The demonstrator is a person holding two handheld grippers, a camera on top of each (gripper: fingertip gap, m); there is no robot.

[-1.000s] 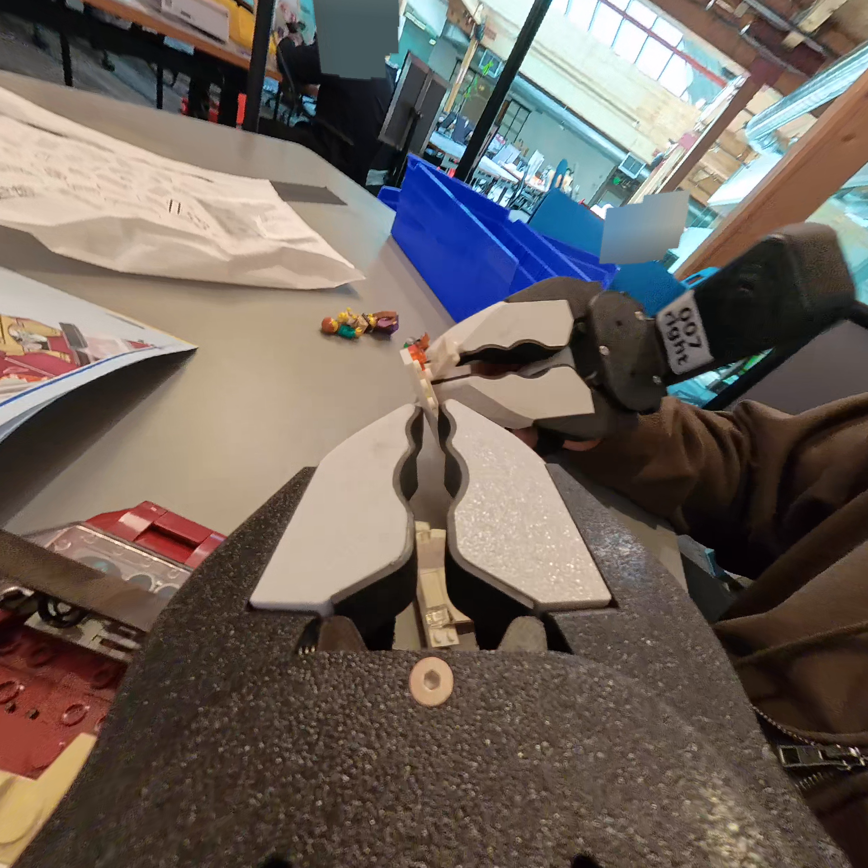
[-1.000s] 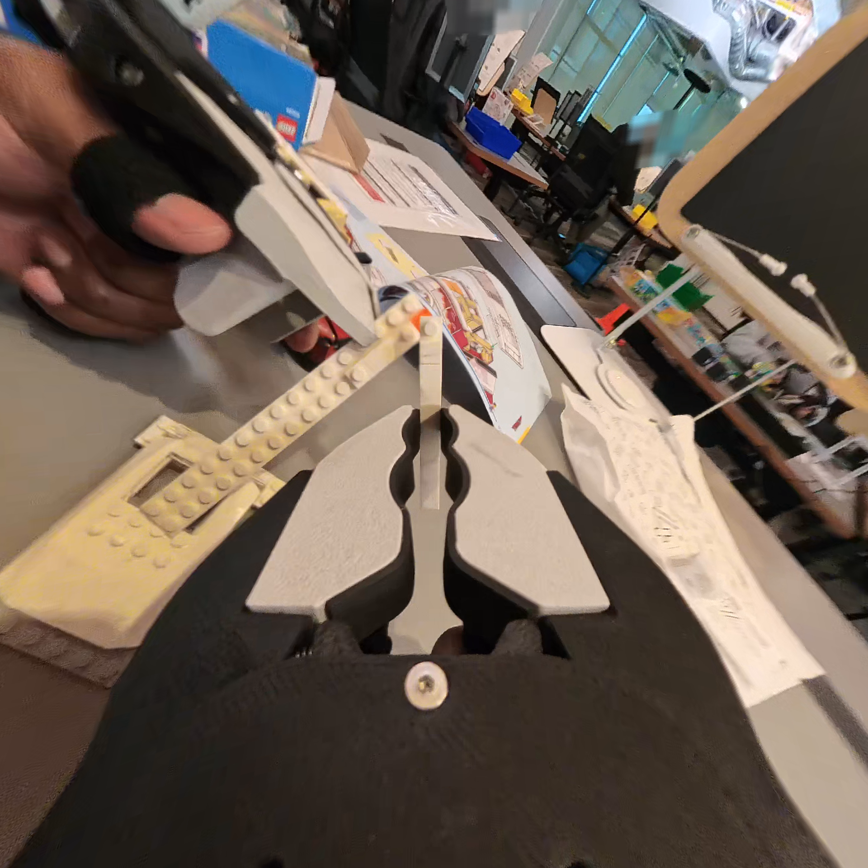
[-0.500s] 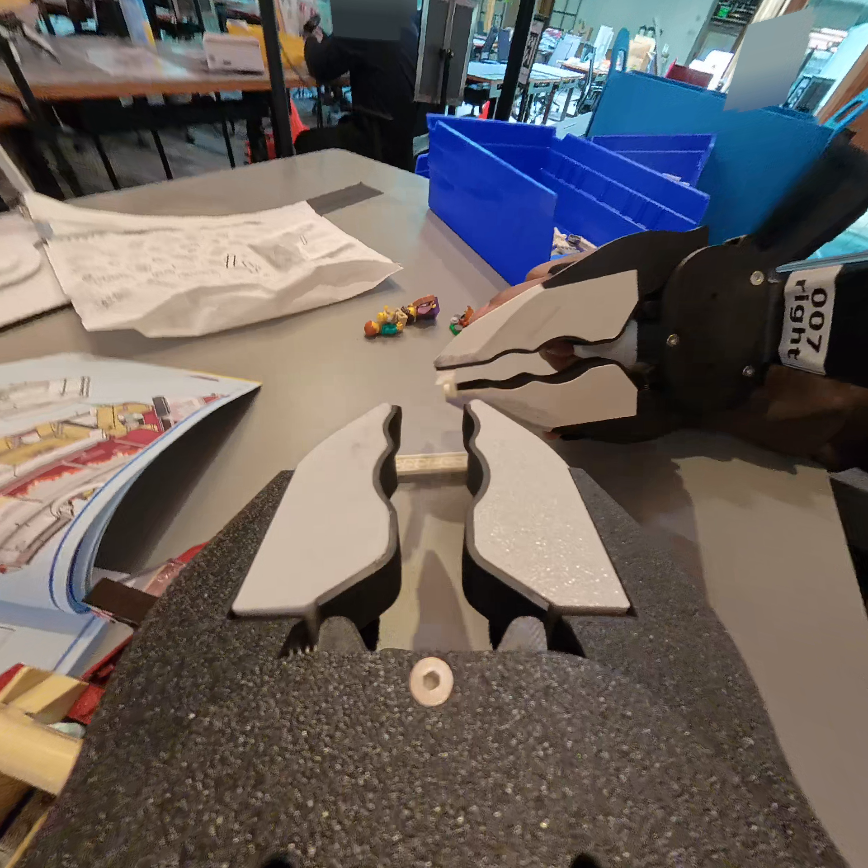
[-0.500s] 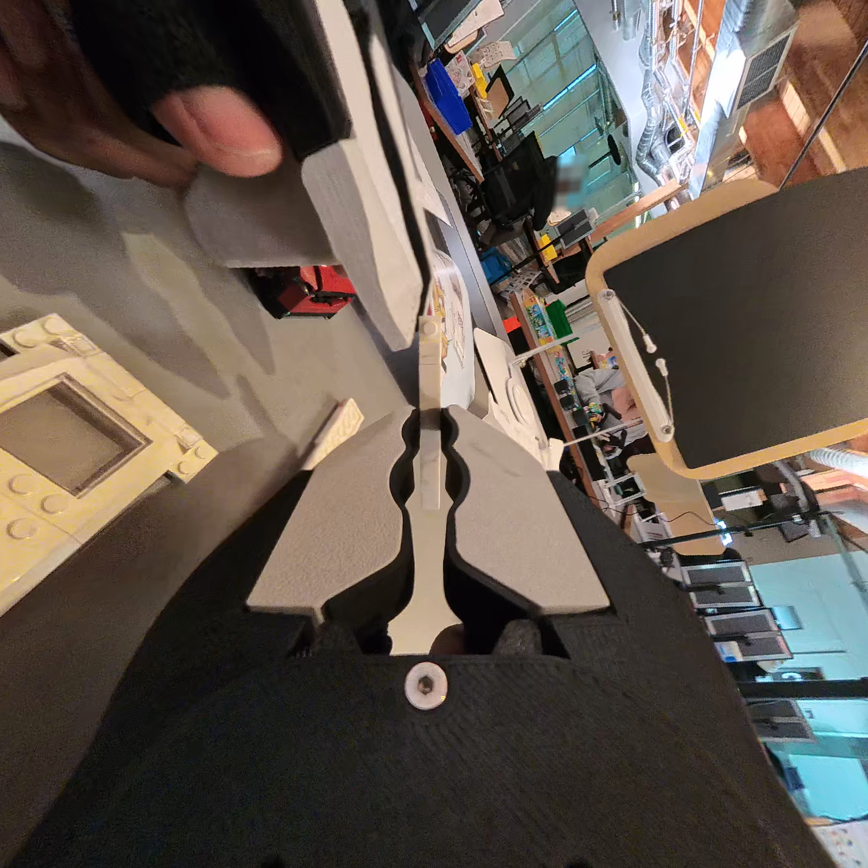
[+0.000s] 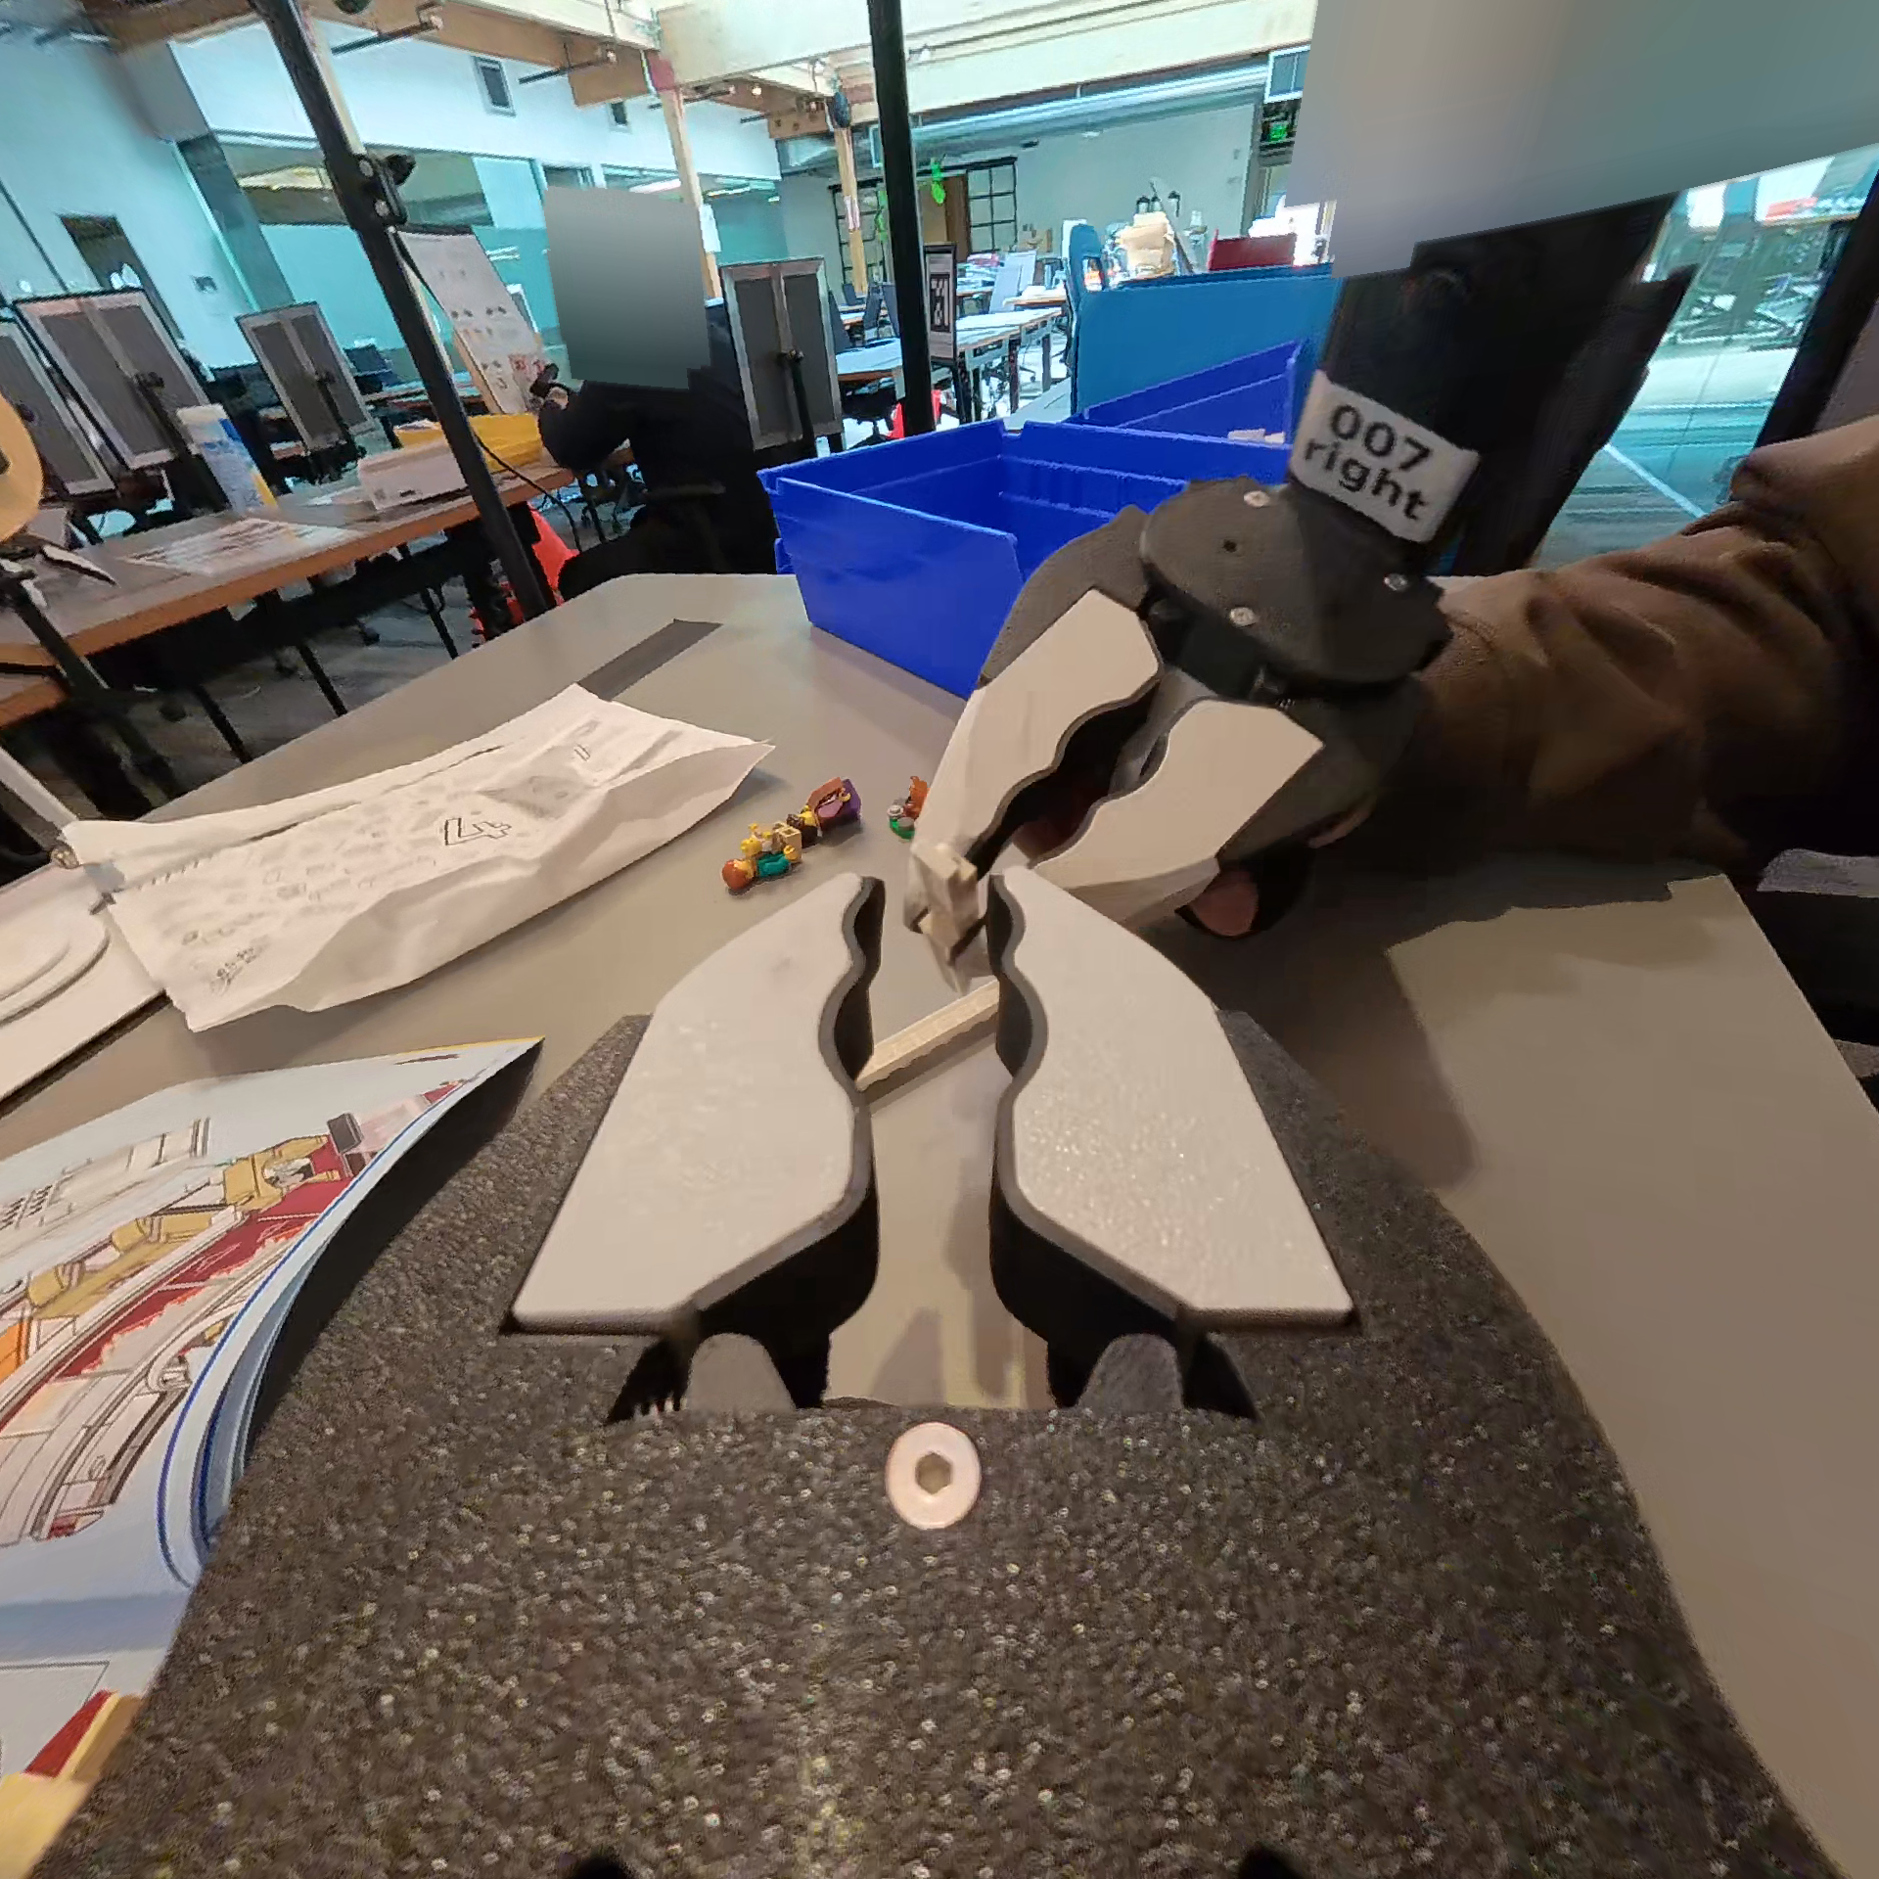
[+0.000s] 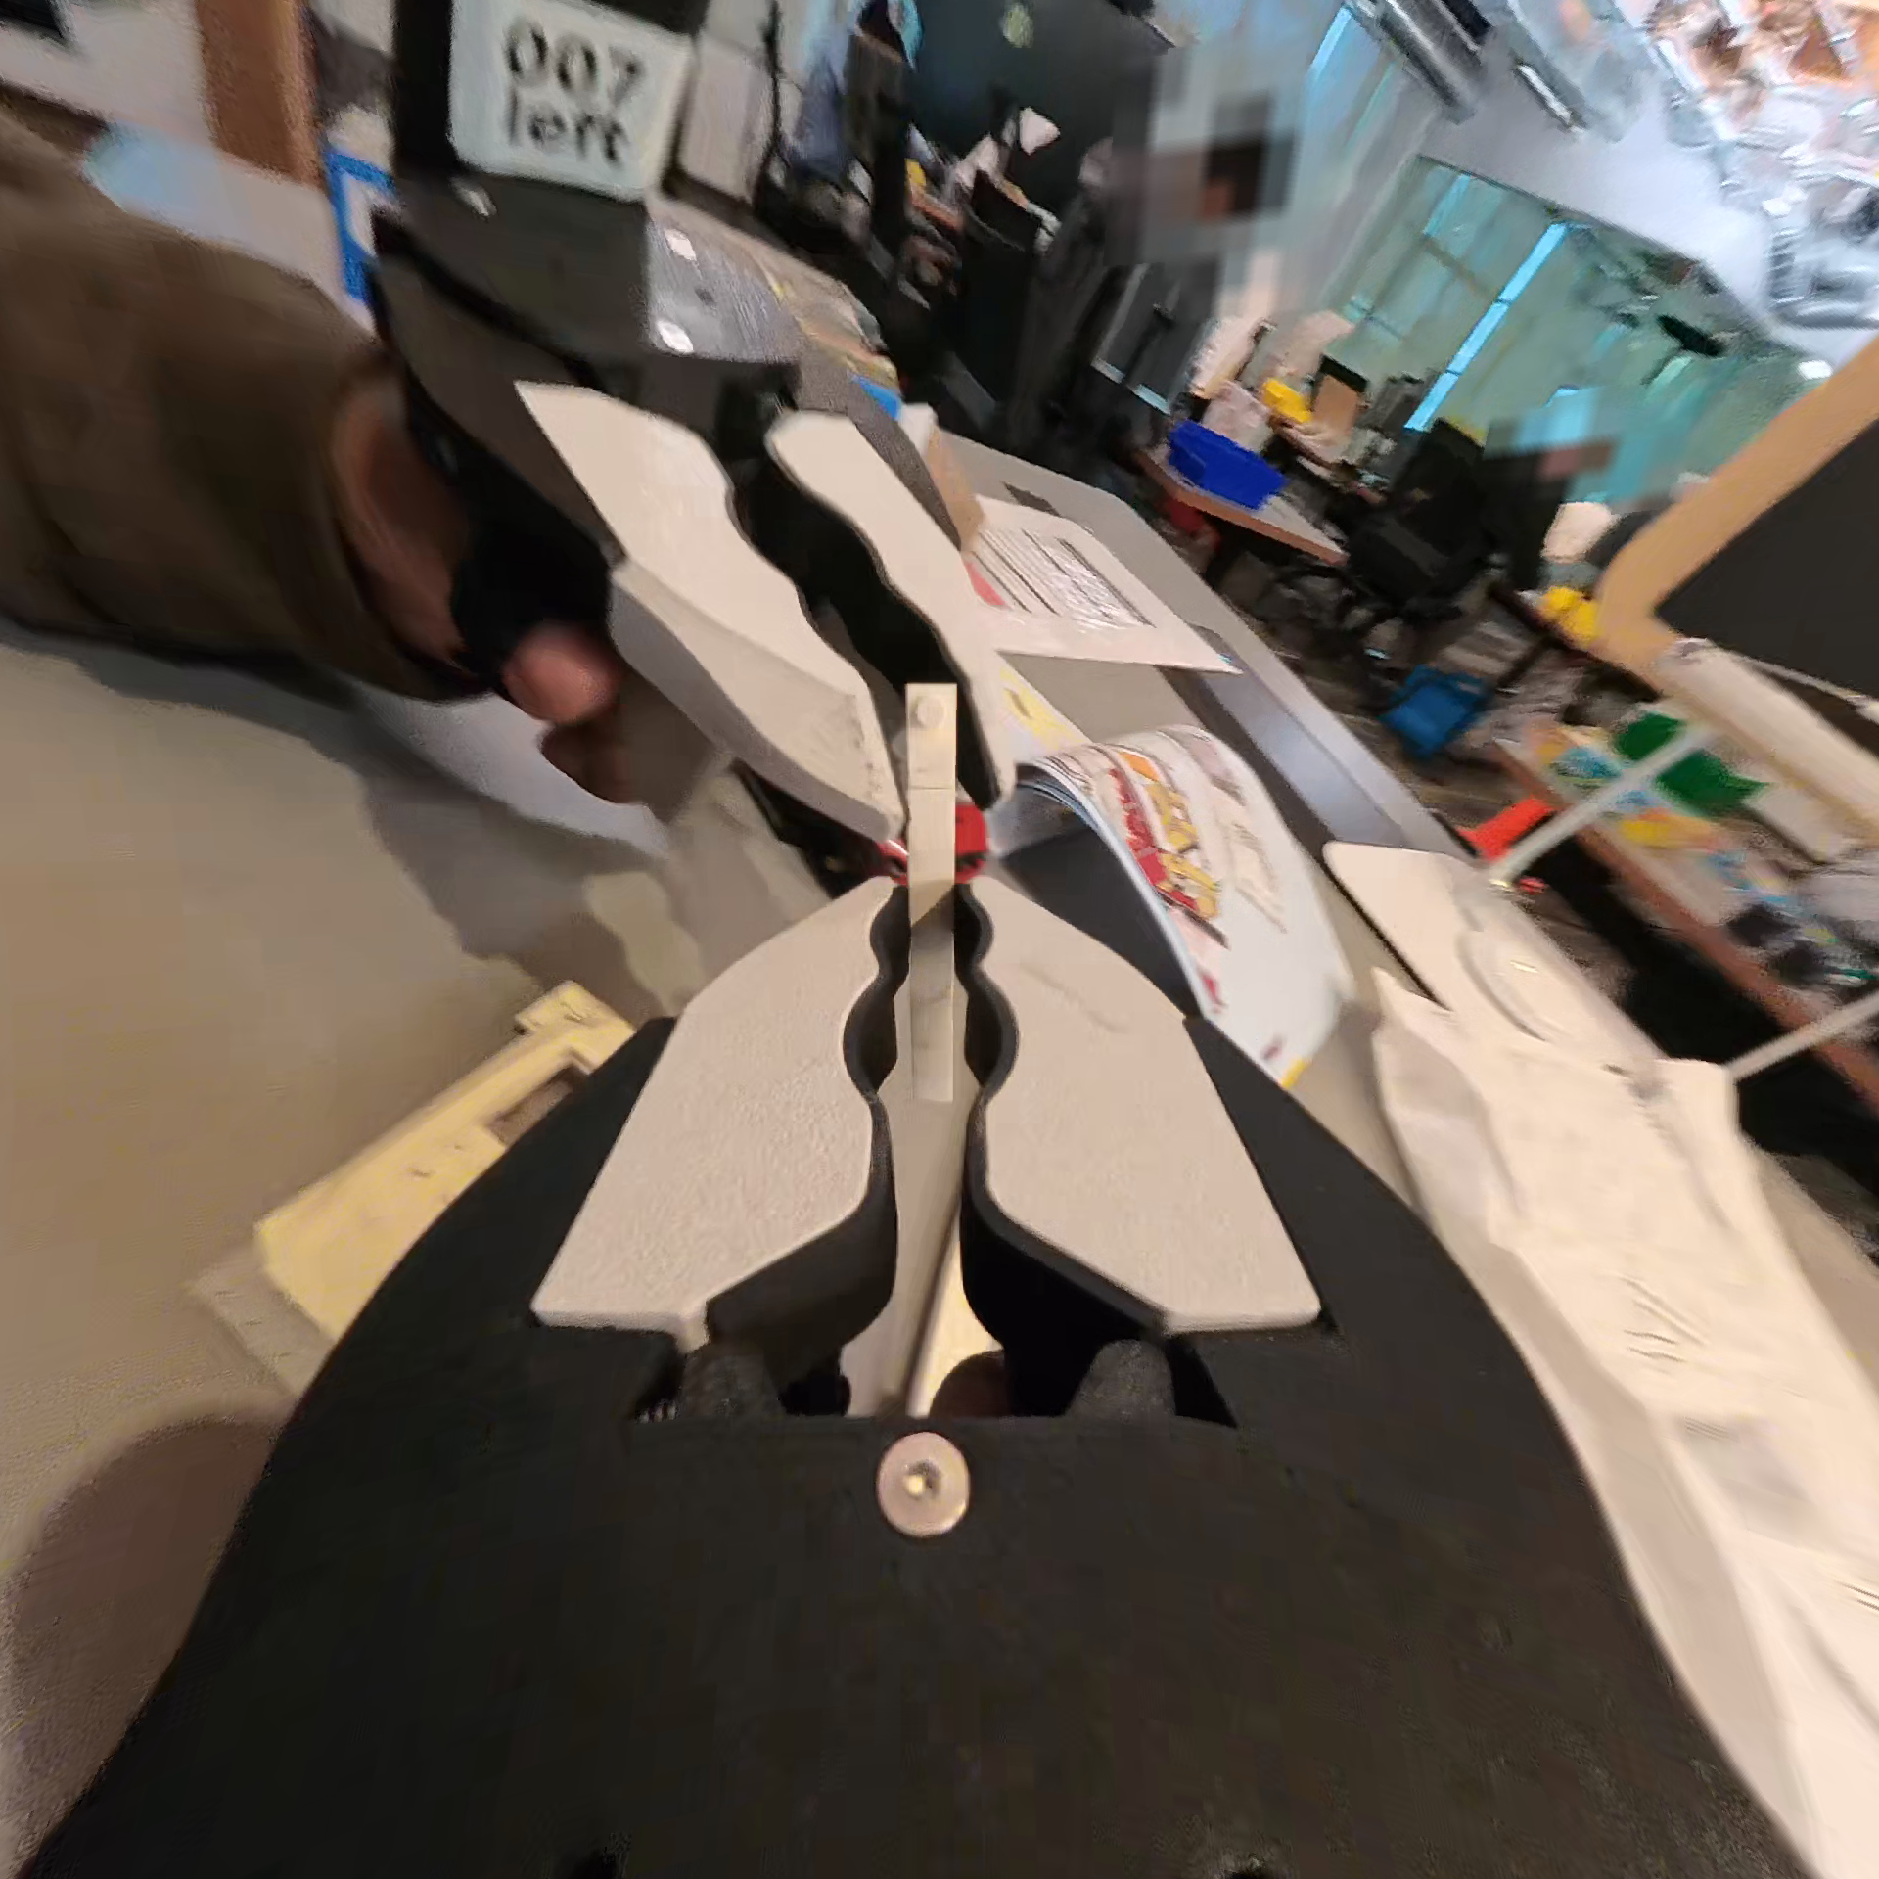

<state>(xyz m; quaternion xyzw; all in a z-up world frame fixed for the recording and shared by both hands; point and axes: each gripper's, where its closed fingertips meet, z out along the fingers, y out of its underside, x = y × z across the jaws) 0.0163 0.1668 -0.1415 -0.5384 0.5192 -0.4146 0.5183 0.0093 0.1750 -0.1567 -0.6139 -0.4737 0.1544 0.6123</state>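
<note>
Between the two claws, above the grey desk (image 5: 651,946), is where everything sits.

Right claw (image 6: 927,895) – pressed onto a thin cream strip (image 6: 931,803), pads against both its flat faces. Long axis of the strip runs straight out along the fingers, past the tips, with one stud visible near the far end. From the left wrist view the same strip (image 5: 946,900) points down and toward the left claw, its tip just ahead of the gap.

Left claw (image 5: 930,895) – spread, pinching nothing. The strip's free end hangs just off the tips, closer to the right-hand finger (image 5: 1098,1017); I can't tell whether it touches. A second cream strip (image 5: 930,1039) lies flat on the desk under the left claw, crosswise to the fingers, spanning the gap – not gripped. The left claw is the nearer one to it.

Counts:
- cream strips: 2 (one held, one on the desk)
- claws: 2
- cream studded plate (image 6: 437,1149) – 1, flat on the desk, left of the right claw
- booklet (image 5: 153,1251) – 1, open
- white paper bag (image 5: 407,854) – 1
- blue bins (image 5: 915,529) – at least 2, far desk edge
- small coloured pieces (image 5: 793,834) – a loose cluster beyond the claws, too small to count
- red piece (image 6: 971,829) behind the held strip – 1, mostly hidden.
</note>
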